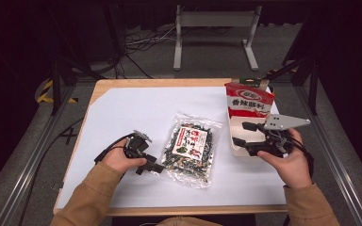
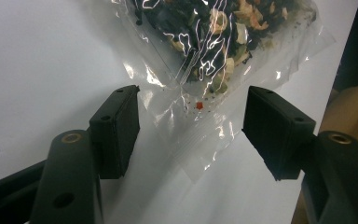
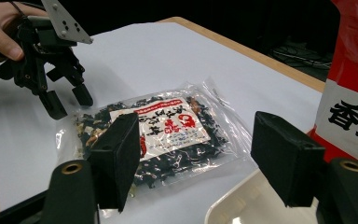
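A clear bag of dark dried mix [image 1: 191,148] with a red and white label lies flat in the middle of the white sheet. My left gripper [image 1: 153,168] is low at the bag's near left corner. In the left gripper view the bag's empty clear corner [image 2: 191,121] lies between the open jaws of my left gripper [image 2: 191,126], and the pads stand apart from it. My right gripper [image 1: 243,133] hangs open over the white tray [image 1: 235,149] at the right, with nothing between its fingers. The right gripper view looks across the bag [image 3: 158,135] toward the left gripper [image 3: 70,103].
A red and white pouch [image 1: 249,101] stands upright in the white tray [image 3: 242,200] at the table's right side, close to my right gripper. The white sheet [image 1: 136,113] covers a wooden table. A metal stand [image 1: 214,28] and cables lie on the floor beyond.
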Tool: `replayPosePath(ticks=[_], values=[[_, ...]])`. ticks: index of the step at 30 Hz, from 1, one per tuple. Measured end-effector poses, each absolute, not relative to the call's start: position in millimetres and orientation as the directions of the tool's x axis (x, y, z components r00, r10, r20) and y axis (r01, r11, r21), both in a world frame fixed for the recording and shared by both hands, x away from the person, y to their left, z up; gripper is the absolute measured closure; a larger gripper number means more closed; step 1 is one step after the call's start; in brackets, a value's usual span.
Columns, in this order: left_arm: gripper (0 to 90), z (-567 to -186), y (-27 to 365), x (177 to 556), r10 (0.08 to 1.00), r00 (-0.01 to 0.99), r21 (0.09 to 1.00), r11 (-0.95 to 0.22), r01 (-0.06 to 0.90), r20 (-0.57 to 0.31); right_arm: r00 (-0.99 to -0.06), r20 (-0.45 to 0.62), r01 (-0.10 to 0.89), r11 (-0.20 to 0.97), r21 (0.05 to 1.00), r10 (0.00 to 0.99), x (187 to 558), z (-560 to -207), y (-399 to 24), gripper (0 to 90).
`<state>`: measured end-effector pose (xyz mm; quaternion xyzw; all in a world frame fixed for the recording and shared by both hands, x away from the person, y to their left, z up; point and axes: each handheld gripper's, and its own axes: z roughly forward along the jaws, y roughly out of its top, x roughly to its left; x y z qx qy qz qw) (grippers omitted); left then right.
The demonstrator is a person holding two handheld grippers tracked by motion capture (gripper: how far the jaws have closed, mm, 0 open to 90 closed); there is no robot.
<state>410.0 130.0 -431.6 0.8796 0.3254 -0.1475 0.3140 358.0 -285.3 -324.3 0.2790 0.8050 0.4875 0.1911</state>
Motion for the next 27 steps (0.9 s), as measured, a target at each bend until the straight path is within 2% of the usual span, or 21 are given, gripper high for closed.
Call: replayPosePath(ticks=[7, 17, 23, 25, 27], values=[[44.2, -431, 127, 412, 0.459, 0.715, 0.467, -0.546, 0.695, -0.528, -0.772, -0.032, 0.264, 0.366, 0.892, 0.635, 358, -325, -285, 32.9], [40.2, -431, 121, 404, 0.522, 0.684, 0.386, -0.572, 0.724, -0.509, -0.774, -0.028, 0.263, 0.362, 0.894, 0.632, 358, -324, -286, 32.5], [39.5, -430, 118, 404, 0.542, 0.675, 0.369, -0.571, 0.733, -0.501, -0.779, -0.029, 0.262, 0.366, 0.893, 0.627, 357, -325, -284, 32.2], [40.9, -428, 116, 403, 0.560, 0.677, 0.362, -0.577, 0.732, -0.476, -0.779, -0.029, 0.263, 0.367, 0.892, 0.627, 357, -325, -283, 32.2], [46.3, -428, 114, 403, 0.564, 0.678, 0.362, -0.576, 0.732, -0.471, -0.779, -0.029, 0.263, 0.368, 0.892, 0.626, 358, -325, -282, 32.1]])
